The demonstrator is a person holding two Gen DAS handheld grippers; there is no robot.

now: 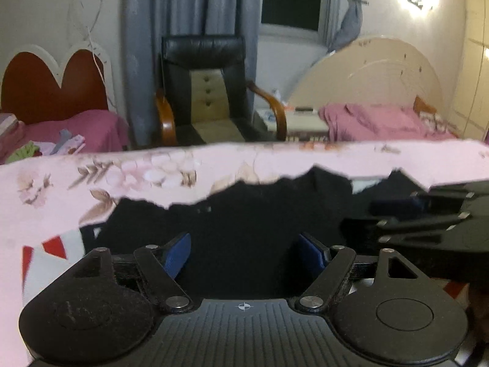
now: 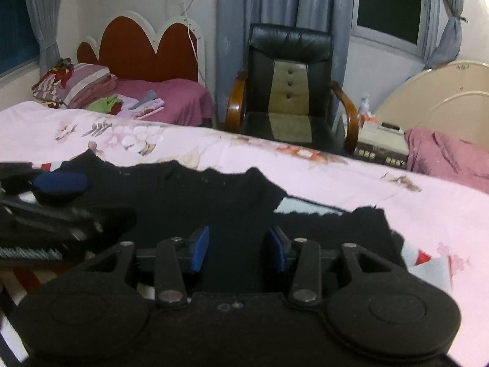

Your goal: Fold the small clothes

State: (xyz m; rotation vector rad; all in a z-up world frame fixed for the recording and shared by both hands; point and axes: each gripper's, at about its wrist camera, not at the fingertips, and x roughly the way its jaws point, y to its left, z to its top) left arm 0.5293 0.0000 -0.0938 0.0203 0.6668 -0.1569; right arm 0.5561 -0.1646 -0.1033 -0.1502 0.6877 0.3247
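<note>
Left wrist view: two claws, left claw [image 1: 244, 252] and right claw [image 2: 238, 247], both spread over one black garment [image 1: 244, 214].

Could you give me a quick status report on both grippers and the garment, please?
Left gripper open, right gripper open, both low over the black garment. Garment spread on the pink floral sheet, ungrasped. Nothing between fingers and cloth.

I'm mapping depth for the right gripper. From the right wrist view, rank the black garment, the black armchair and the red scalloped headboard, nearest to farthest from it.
1. Black garment: directly under and ahead of the right gripper, on the pink floral sheet.
2. Black armchair: beyond the sheet's far edge, centre.
3. Red scalloped headboard: against the back wall, left.
</note>
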